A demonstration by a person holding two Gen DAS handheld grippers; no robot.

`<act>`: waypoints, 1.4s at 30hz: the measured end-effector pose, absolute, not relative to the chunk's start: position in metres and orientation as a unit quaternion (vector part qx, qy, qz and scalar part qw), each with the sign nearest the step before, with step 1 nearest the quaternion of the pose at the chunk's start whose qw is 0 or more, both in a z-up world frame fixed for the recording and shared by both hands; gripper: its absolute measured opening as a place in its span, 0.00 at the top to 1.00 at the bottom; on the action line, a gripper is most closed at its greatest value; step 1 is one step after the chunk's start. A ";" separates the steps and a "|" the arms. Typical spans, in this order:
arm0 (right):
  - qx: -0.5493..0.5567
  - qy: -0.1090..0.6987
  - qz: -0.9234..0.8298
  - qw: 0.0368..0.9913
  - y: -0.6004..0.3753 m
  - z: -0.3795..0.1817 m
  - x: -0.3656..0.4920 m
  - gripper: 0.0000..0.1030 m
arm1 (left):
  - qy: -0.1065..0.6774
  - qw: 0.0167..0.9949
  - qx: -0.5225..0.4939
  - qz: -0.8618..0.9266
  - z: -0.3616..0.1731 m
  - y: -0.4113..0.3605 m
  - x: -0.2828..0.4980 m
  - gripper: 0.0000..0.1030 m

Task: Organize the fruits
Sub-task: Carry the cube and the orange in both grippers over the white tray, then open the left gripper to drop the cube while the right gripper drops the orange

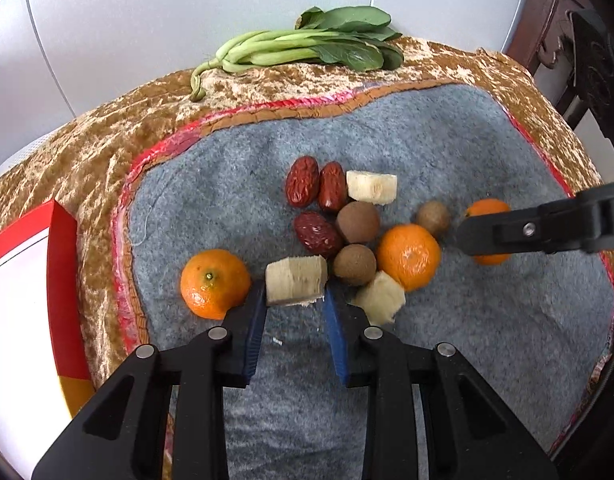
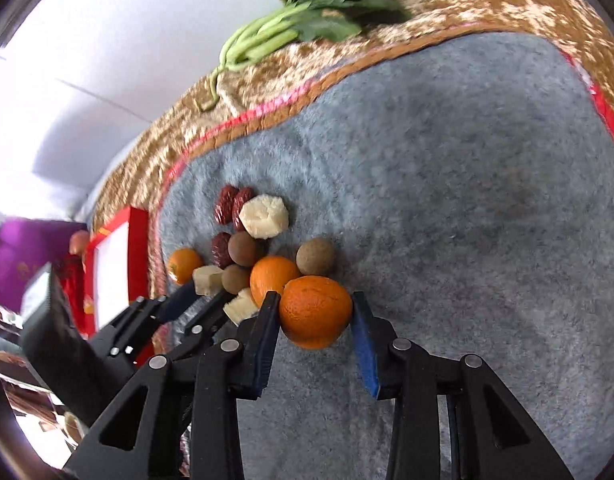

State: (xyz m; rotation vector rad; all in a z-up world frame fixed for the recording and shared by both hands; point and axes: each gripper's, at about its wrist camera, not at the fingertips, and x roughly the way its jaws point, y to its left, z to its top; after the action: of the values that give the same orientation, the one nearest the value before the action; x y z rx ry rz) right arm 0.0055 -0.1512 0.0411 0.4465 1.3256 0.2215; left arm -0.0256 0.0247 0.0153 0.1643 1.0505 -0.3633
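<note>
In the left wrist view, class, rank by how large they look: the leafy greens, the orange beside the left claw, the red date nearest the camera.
1. Leafy greens, though farthest away.
2. Orange, helped by being close to the camera.
3. Red date, clearly smallest.

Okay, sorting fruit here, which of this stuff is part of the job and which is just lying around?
Part of the job:
- three tangerines
- three red dates
- three round brown fruits
- three pale cut chunks
- left gripper, right gripper

Lying about:
- leafy greens
- red box
- grey mat
</note>
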 end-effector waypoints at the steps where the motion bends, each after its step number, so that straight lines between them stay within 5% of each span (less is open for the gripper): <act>1: 0.212 0.606 0.101 0.760 -0.154 0.044 0.005 0.65 | 0.496 0.847 0.079 -0.172 0.015 0.024 -0.026 0.74; 21: 0.220 0.580 0.160 0.768 -0.124 0.062 0.002 0.65 | 0.466 0.865 0.049 -0.179 0.053 0.059 -0.061 0.74; 29: 0.185 0.573 0.261 0.754 -0.045 0.067 -0.014 0.65 | 0.447 0.891 0.025 -0.073 0.083 0.128 -0.102 0.74; 42: 0.087 0.523 0.405 0.745 0.084 0.057 -0.068 0.65 | 0.490 0.867 -0.026 0.088 0.060 0.229 -0.125 0.74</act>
State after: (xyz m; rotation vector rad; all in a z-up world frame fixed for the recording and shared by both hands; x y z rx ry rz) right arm -0.0681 0.0844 0.0572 0.1898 1.1445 0.8869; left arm -0.1245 0.2290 0.0605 -0.0545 1.0252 0.1833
